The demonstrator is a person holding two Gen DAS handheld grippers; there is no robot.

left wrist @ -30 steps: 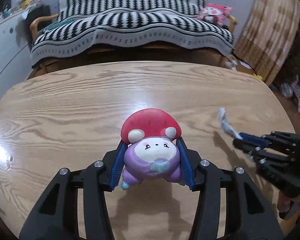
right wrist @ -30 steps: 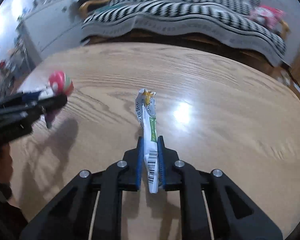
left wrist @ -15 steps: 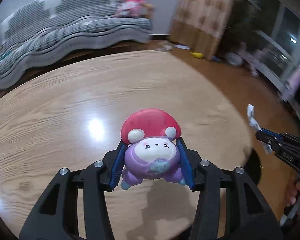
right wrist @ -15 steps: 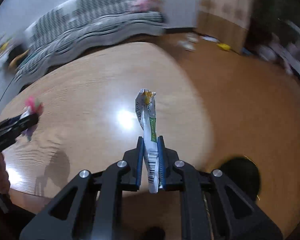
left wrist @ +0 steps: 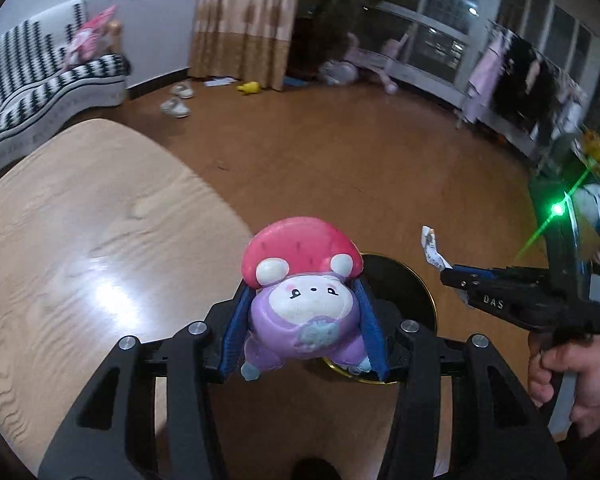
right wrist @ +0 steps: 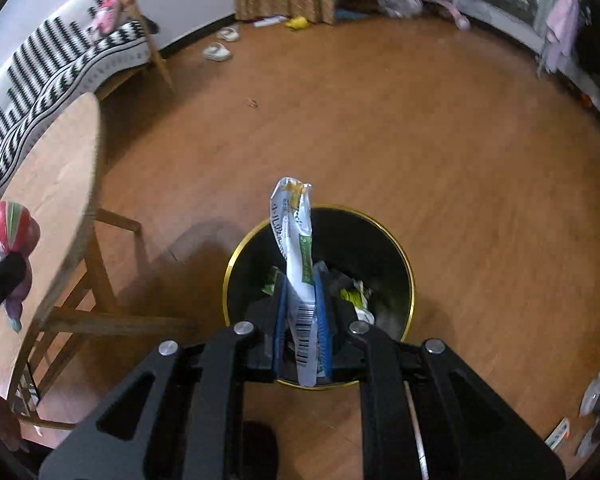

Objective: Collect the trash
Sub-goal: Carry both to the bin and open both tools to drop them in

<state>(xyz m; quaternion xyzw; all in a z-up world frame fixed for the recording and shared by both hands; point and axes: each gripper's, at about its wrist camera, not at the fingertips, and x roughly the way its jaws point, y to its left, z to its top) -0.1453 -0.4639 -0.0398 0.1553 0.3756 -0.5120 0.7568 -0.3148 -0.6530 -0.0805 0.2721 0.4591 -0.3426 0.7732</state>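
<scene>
My left gripper (left wrist: 300, 312) is shut on a purple squishy toy with a red strawberry cap (left wrist: 300, 280), held past the table edge above the bin's near side. My right gripper (right wrist: 302, 312) is shut on a crumpled white and green wrapper (right wrist: 296, 240), held directly above a black trash bin with a gold rim (right wrist: 396, 248) that has trash inside. In the left wrist view the bin (left wrist: 404, 284) shows behind the toy, and the right gripper (left wrist: 448, 274) with the wrapper (left wrist: 432, 248) is at the right. The toy (right wrist: 14, 232) also shows at the left edge of the right wrist view.
The oval wooden table (left wrist: 80, 240) lies to the left, with its legs (right wrist: 100, 280) beside the bin. A striped sofa (right wrist: 40, 80) stands behind it. Shoes (right wrist: 218, 52) and toys lie on the wooden floor far off. A clothes rack (left wrist: 512, 80) stands by the windows.
Both grippers have swung right, off the table and over the floor. The right gripper with the wrapper is now above the trash bin. Both grips are unchanged.
</scene>
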